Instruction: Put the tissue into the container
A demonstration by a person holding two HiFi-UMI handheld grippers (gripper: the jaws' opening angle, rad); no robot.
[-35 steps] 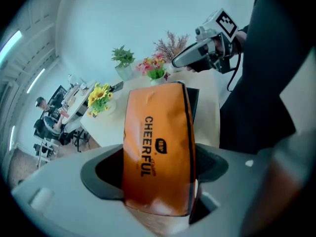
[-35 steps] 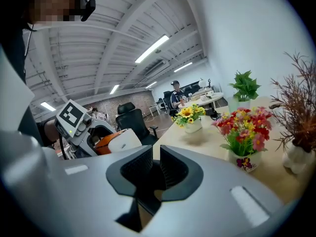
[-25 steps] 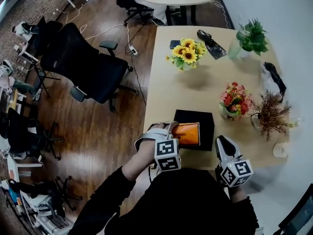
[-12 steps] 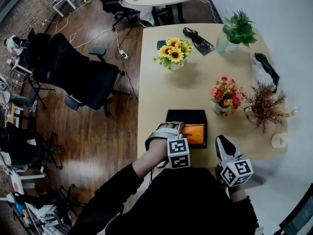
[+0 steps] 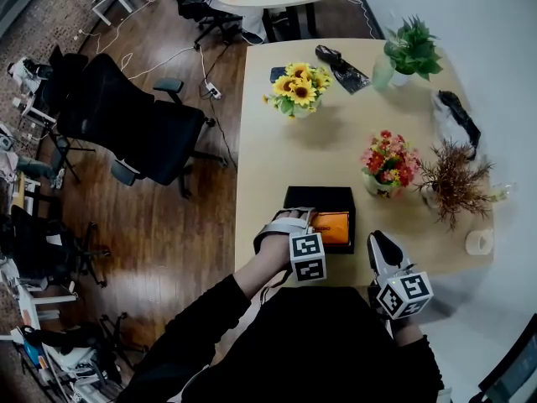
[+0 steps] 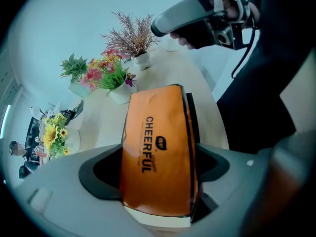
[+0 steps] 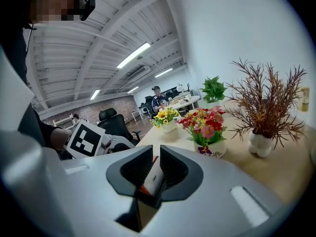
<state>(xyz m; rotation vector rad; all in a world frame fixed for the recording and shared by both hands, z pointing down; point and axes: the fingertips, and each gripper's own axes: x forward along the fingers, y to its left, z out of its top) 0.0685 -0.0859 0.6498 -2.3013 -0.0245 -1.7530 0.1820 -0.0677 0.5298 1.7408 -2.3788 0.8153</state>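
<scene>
An orange tissue pack [image 5: 333, 227] printed CHEERFUL [image 6: 158, 152] lies flat over the black container [image 5: 294, 198] near the table's front edge. My left gripper [image 5: 302, 223] points steeply down on it. The pack fills the space between the jaws [image 6: 158, 181] and touches both pads. These jaws have just been opening, with the pack still between them. The container's black rim [image 6: 191, 113] shows along the pack's right side. My right gripper [image 5: 377, 242] hovers at the table edge, right of the container. Its jaws [image 7: 155, 158] are shut with nothing in them.
On the table stand a sunflower pot [image 5: 298, 91], a red flower pot [image 5: 388, 162], a dried plant in a white pot [image 5: 453, 187], a green plant [image 5: 409, 50] and a tape roll [image 5: 478, 240]. A black office chair [image 5: 143, 116] stands on the floor to the left.
My left gripper has sunk with the orange pack, down onto the black container. The right gripper has stayed where it was.
</scene>
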